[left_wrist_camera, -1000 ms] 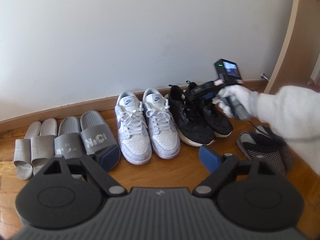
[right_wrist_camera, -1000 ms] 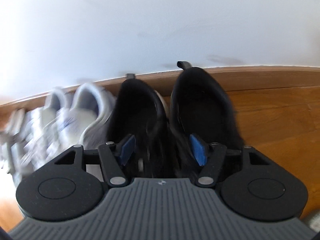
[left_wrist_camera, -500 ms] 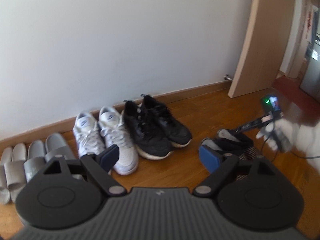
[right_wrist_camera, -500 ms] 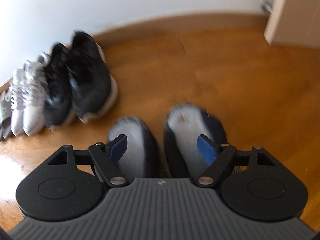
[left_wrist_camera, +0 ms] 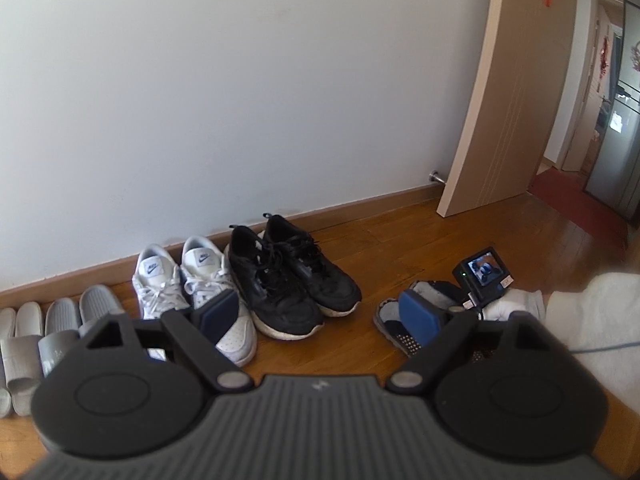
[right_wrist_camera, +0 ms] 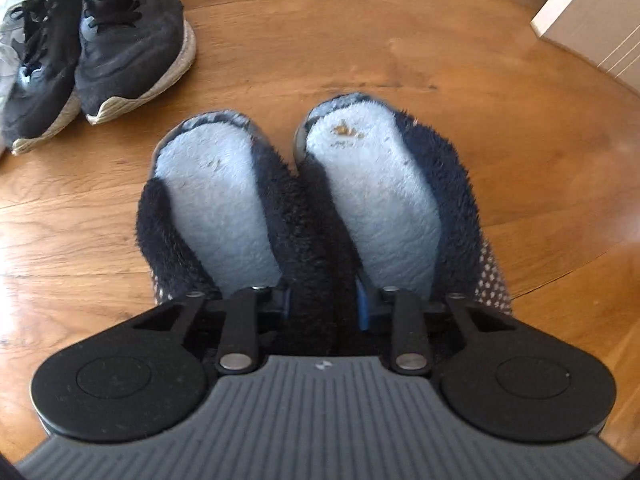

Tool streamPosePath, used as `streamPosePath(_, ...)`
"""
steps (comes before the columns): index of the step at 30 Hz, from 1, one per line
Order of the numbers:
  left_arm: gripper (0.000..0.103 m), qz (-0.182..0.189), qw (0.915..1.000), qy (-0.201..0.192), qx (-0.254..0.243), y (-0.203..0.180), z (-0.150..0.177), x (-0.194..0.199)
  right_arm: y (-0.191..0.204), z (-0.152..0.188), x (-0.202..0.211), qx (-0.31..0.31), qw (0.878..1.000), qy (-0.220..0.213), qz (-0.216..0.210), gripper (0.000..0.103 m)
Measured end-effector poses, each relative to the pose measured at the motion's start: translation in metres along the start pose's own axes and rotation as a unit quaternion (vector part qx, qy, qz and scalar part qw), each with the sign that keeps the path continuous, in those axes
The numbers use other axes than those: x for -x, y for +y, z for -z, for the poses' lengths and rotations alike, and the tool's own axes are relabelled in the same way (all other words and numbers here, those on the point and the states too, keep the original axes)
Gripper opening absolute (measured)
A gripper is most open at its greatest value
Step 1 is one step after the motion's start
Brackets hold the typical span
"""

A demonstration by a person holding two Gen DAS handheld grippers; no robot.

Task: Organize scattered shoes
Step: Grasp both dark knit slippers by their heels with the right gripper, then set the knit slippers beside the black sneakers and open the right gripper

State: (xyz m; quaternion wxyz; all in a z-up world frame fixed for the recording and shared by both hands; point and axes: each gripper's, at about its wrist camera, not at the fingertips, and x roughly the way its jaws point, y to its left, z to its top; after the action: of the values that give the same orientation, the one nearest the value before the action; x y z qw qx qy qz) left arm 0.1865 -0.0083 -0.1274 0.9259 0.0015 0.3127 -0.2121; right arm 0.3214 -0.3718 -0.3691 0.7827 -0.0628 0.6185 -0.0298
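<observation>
Currently, the right gripper (right_wrist_camera: 324, 304) points steeply down at the pair of fuzzy slippers (right_wrist_camera: 304, 200) in the centre of its frame. Its jaws have just been closing, and the blue pads now pinch the two touching inner walls of dark pile between them. The slippers rest on the wooden floor (right_wrist_camera: 400, 40), well apart from the black sneakers (right_wrist_camera: 100, 48) at upper left. The left gripper (left_wrist_camera: 320, 312) stands wide open with nothing between its jaws, facing white sneakers (left_wrist_camera: 192, 280) and grey slides (left_wrist_camera: 60, 320) along the wall.
</observation>
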Motion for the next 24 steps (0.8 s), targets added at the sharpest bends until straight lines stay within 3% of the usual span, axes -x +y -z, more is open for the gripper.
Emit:
streamPosePath(5, 0.087, -0.004, 1.0, 0.005, 0.001, 0.005, 0.002, -0.003, -0.014, -0.006, 0.011, -0.012, 1.0, -0.017, -0.013, 0.023)
streamPosePath(10, 0.087, -0.009, 0.9997, 0.021, 0.012, 0.014, 0.006, -0.012, -0.029, -0.042, 0.015, -0.015, 0.999, -0.042, 0.006, 0.021)
streamPosePath(14, 0.087, -0.024, 0.9993, 0.023, 0.015, 0.023, 0.011, -0.018, -0.024, -0.095, 0.012, 0.01, 0.998, -0.055, 0.025, 0.021)
streamPosePath(18, 0.087, -0.037, 0.998, 0.041, 0.031, 0.035, 0.013, -0.032, -0.009, -0.143, 0.0, 0.012, 0.998, -0.069, 0.004, 0.021)
streamPosePath(21, 0.087, -0.05, 0.9971, 0.042, 0.039, 0.043, 0.014, -0.036, 0.002, -0.172, -0.014, 0.0, 0.998, -0.069, -0.011, 0.021)
streamPosePath(24, 0.087, -0.065, 0.9955, 0.046, 0.052, 0.052, 0.015, -0.037, 0.019, -0.194, -0.034, 0.009, 0.999, -0.053, 0.006, 0.021)
